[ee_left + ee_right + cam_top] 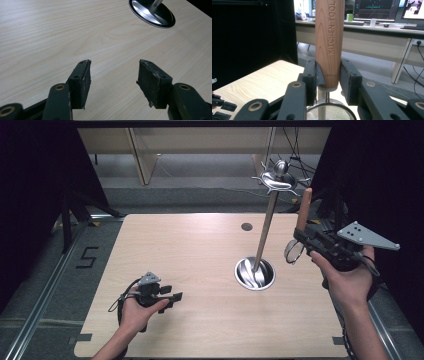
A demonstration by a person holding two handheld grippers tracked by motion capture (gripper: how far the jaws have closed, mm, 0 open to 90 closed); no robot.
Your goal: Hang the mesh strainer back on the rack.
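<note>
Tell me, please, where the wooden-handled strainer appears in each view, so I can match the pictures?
High view: strainer at right, upright in the right hand-held gripper.
Left gripper view: not in the picture.
Right gripper view: centre, handle rising between the jaws, mesh below.
Shared landmark: the light wooden table, also seen at lower left in the right gripper view.

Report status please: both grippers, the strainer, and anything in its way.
Right gripper shut on wooden-handled strainer, handle up, beside the table. Left gripper open, low over table. Metal utensil stand upright between strainer and table middle.
</note>
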